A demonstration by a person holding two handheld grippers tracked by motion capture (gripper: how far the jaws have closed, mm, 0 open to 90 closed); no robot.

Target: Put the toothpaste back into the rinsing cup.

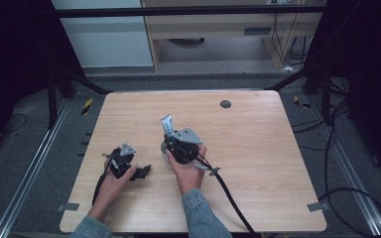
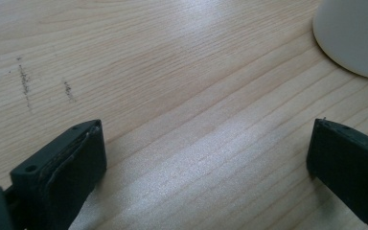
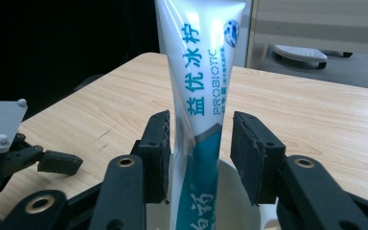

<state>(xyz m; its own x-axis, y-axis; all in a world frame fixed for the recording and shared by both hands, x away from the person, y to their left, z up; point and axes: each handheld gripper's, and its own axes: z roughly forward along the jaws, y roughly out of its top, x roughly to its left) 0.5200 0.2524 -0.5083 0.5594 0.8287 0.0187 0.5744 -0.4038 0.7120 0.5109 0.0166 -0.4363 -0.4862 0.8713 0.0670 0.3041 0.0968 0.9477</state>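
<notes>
A white and teal toothpaste tube [image 3: 199, 96] stands upright in a white cup [image 3: 239, 201] near the table's middle. My right gripper [image 3: 199, 143] is open around the tube's lower part. Its left pad lies close against the tube, and a gap separates the right pad from it. In the high view the tube [image 1: 167, 124] rises above the right gripper [image 1: 171, 141] and the cup [image 1: 165, 151]. My left gripper [image 2: 206, 153] rests low over the wood, open wide with nothing between its jaws. It sits left of the cup [image 2: 354, 33], and in the high view the left gripper [image 1: 140, 171] points toward it.
The wooden table [image 1: 258, 148] has a small dark round grommet [image 1: 225, 104] at its far side. A thick black cable [image 1: 230, 196] trails from the right gripper to the table's near edge. Dark frame legs and loose cables lie on the floor around the table.
</notes>
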